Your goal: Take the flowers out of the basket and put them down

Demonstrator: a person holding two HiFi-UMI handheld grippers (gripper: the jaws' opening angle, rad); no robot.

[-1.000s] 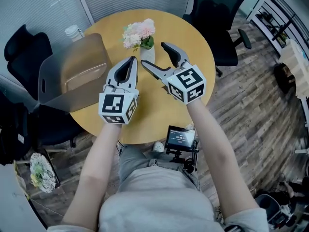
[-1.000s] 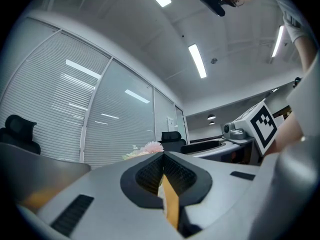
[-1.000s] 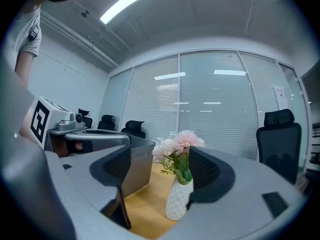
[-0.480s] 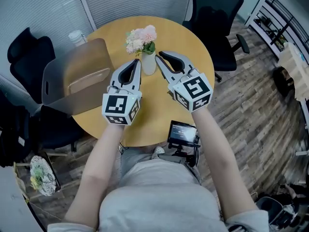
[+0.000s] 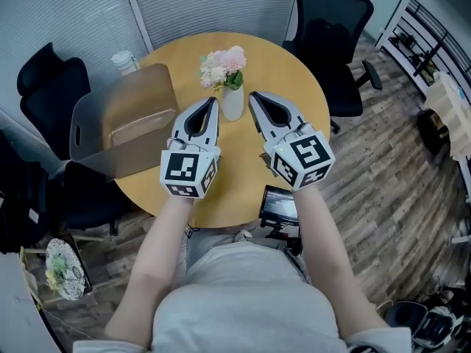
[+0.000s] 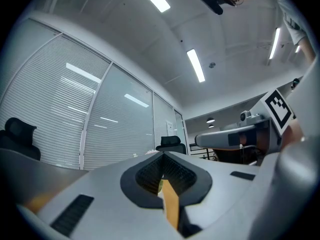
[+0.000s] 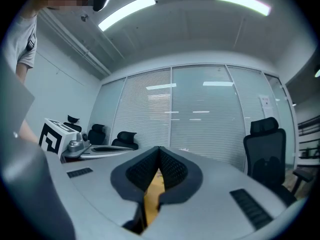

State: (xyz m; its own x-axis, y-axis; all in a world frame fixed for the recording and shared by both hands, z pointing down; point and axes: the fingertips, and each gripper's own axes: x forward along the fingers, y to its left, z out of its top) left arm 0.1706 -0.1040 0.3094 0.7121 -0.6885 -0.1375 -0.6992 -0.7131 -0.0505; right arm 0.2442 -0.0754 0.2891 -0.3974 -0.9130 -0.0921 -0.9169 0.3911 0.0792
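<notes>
A bunch of pink and white flowers (image 5: pixel 223 66) stands upright in a small white vase (image 5: pixel 232 103) near the middle of the round wooden table (image 5: pixel 287 72). The brown and grey basket (image 5: pixel 129 120) sits on the table's left part, and I see nothing in it. My left gripper (image 5: pixel 213 101) is shut and empty just left of the vase. My right gripper (image 5: pixel 253 95) has just been closing with nothing between its jaws, and is shut just right of the vase. Both gripper views show jaws (image 6: pixel 162 156) (image 7: pixel 159 149) pressed together, pointing level across the room.
A lidded jar (image 5: pixel 125 61) stands at the table's far left edge behind the basket. Black office chairs (image 5: pixel 335 28) (image 5: pixel 44 87) surround the table. A small screen device (image 5: pixel 280 206) sits below the near table edge. Glass walls with blinds lie beyond.
The right gripper's jaws, wide open around the vase a second ago, have closed. That gripper has drawn back to the right of the vase. The left gripper has hardly moved.
</notes>
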